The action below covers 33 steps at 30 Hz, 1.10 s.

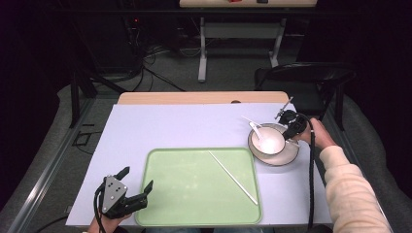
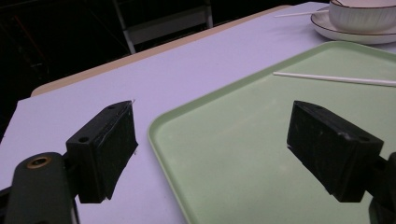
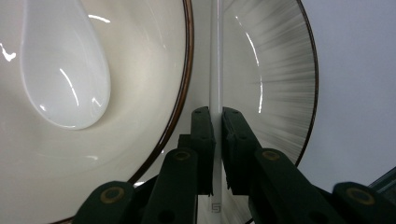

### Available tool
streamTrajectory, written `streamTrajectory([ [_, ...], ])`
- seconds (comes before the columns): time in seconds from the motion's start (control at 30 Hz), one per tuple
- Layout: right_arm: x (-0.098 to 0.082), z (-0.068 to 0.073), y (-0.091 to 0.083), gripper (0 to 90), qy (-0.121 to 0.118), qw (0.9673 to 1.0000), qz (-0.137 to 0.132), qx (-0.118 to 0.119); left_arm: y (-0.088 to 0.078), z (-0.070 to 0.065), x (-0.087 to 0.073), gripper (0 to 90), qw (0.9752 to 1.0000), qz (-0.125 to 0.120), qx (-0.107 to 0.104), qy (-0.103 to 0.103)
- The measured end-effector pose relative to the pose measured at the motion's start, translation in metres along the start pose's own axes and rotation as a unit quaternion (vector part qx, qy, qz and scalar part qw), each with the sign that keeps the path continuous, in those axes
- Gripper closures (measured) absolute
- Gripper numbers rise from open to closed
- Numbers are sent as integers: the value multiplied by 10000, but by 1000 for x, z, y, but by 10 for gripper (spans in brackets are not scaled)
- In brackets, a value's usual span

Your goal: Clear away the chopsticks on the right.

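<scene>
A white bowl [image 1: 270, 143] stands on a dark-rimmed plate [image 1: 286, 158] at the right of the table, with a white spoon [image 3: 65, 70] lying in it. My right gripper [image 3: 218, 114] is shut on a thin white chopstick [image 3: 215, 56] that lies across the plate [image 3: 275, 70] just beside the bowl [image 3: 140, 70]. From above, that gripper [image 1: 291, 127] is at the plate's far right side. A second chopstick [image 1: 233, 177] lies slanted on the green tray [image 1: 194, 194]. My left gripper [image 1: 137, 177] hovers open over the tray's near left corner, holding nothing.
A pale lilac mat [image 1: 170, 126] covers the table, and its wooden far edge [image 1: 194, 97] shows beyond. A dark chair [image 1: 306, 77] stands behind the table at the right. The free end of the held chopstick [image 2: 299, 14] juts left past the plate [image 2: 345, 35].
</scene>
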State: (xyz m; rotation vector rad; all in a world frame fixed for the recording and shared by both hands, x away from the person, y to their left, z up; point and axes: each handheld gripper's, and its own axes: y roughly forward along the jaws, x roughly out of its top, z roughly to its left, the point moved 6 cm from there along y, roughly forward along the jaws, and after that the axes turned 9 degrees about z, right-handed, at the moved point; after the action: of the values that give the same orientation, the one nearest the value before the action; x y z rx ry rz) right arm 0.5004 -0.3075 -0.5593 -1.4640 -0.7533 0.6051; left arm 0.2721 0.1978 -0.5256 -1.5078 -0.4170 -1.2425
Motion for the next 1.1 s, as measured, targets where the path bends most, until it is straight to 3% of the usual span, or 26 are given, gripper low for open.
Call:
streamTrajectory([
  [0.17,-3,2,-5,842,304,9994,-122,-83,0,0,0,155,10000,-3,-5,10],
  [0.23,-3,1,-8,843,220,9994,-205,-151,0,0,0,155,10000,2,-6,16],
  [0.37,-3,0,-15,844,330,9987,-278,-263,0,0,0,155,10000,4,-2,17],
  [0.5,-6,-1,-24,844,608,9974,-272,-278,0,0,0,155,10000,4,0,14],
  [0.57,-6,-4,-29,844,564,9973,-302,-362,0,-1,0,155,10000,2,-8,12],
  [0.67,-7,-4,-35,844,701,9963,-289,-410,1,0,0,155,10000,-11,0,4],
  [0.7,-7,-5,-37,844,610,9966,-321,-448,0,0,0,155,10000,-6,0,1],
  [0.77,-7,-4,-43,844,748,9955,-336,-475,0,0,0,155,10000,2,0,16],
  [0.83,-6,-6,-50,844,682,9953,-399,-555,0,0,0,155,10000,0,0,14],
  [0.97,-5,-4,-61,845,783,9941,-412,-632,0,-1,0,155,10000,5,-4,9],
  [1.0,-5,-3,-64,844,954,9927,-381,-629,0,0,0,155,10000,14,-4,23],
  [1.03,-4,-5,-67,845,846,9932,-458,-653,1,-1,0,155,10000,7,-12,11],
  [1.1,-4,-5,-73,844,854,9929,-472,-680,0,-1,0,155,10000,9,-11,12],
])
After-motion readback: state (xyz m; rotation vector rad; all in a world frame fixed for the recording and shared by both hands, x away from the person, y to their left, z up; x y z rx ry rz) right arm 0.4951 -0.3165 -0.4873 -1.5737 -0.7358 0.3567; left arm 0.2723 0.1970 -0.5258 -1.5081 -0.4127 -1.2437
